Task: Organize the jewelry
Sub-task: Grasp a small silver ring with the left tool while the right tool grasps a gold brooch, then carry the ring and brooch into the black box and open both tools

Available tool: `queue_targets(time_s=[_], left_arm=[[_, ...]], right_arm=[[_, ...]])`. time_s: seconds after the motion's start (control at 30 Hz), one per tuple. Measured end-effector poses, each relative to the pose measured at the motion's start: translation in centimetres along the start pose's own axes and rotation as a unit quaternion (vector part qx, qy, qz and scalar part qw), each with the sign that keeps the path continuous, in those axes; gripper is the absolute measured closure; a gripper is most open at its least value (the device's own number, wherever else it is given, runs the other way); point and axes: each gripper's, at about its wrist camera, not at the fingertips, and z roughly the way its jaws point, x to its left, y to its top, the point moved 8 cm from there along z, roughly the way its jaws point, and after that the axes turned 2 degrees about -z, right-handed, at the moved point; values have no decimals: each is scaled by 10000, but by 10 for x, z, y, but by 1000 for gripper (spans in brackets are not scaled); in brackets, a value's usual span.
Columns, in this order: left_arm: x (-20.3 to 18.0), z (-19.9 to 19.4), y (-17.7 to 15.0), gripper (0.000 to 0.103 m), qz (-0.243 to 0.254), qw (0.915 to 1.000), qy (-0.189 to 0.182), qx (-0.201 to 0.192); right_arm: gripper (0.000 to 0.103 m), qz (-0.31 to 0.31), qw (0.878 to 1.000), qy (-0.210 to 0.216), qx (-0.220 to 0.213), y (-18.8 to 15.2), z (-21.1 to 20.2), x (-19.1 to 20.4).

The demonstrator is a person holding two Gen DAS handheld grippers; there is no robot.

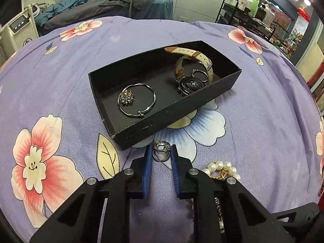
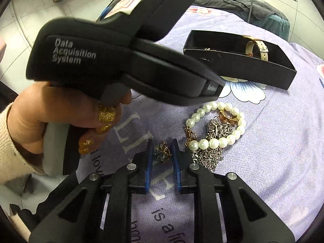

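A black open box (image 1: 141,129) lies on the purple floral cloth. It holds a silver bangle (image 1: 150,93), a snowflake brooch (image 1: 126,98), a watch with a cream strap (image 1: 190,83) and a ring (image 1: 199,75). Just in front of its near wall, my left gripper (image 1: 161,150) is shut on a pair of silver rings (image 1: 161,147). In the right wrist view my right gripper (image 2: 162,144) is shut on a small dark snowflake piece (image 2: 162,151), low over the cloth. A pearl bracelet (image 2: 216,141) and a tangled silver chain (image 2: 214,129) lie to its right.
A hand (image 2: 60,117) holds the left gripper's black body (image 2: 121,60) across the upper left of the right wrist view. Beyond the table stand a bed with grey covers (image 1: 129,2), a white machine (image 1: 18,30) and a black cart of bottles (image 1: 249,10).
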Motion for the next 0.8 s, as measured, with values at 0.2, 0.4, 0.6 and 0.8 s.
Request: queue_targets(time_s=[0.2, 0.4, 0.6, 0.8], left_arm=[[2, -7, -5, 85, 43, 10000, 1, -30], [10, -20, -13, 85, -46, 9999, -28, -87], [16, -42, -18, 85, -138, 9996, -99, -244], [13, -58, -20, 85, -62, 9991, -160, -387]], right_arm=[[84, 26, 10000, 22, 12, -3, -2, -1], [84, 52, 9999, 97, 45, 0, -3, -3], [84, 163, 9996, 228, 53, 9, -6, -11], [84, 387, 9988, 290, -112, 16, -20, -21]])
